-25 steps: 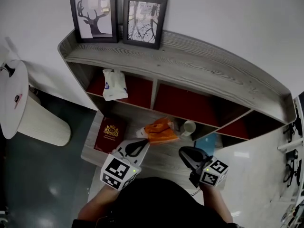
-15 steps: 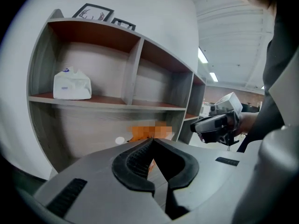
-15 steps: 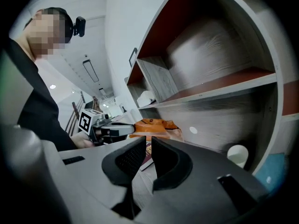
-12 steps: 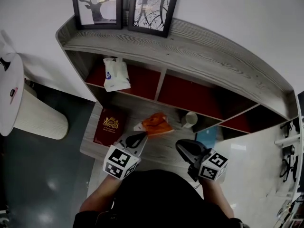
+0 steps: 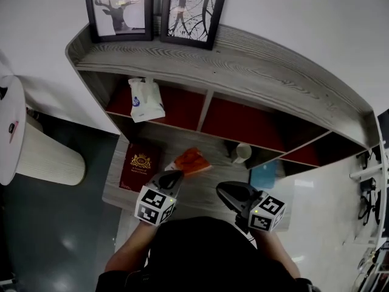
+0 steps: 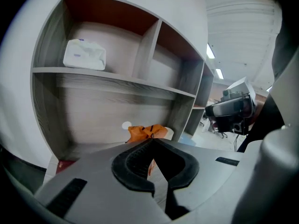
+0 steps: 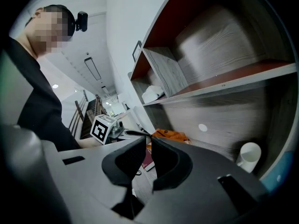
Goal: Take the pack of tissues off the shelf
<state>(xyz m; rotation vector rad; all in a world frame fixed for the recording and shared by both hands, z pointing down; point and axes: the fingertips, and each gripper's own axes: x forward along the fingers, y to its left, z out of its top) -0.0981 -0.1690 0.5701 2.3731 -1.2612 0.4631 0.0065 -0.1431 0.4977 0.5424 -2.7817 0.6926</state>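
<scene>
Your left gripper [image 5: 174, 175] has sunk lower and come back a little from the orange packet [image 5: 191, 161], toward you. Its cube looks smaller from your head now. Your right gripper [image 5: 221, 188] has slid sideways, a bit more toward the orange packet's side.

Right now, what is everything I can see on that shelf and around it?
shelf unit: one, grey wood with red backs, against the white wall
framed pictures: two, black frames, on top of the unit, left end
pack of tissues: one, white, upper left compartment
book: one, dark red, lower board, left
orange packet: one, lower board, right of the book
cup: one, white, lower board, right of the packet
round stand: one, white, left of the unit
left gripper: one, grey, black jaws shut, empty
right gripper: one, grey, black jaws shut, empty
</scene>
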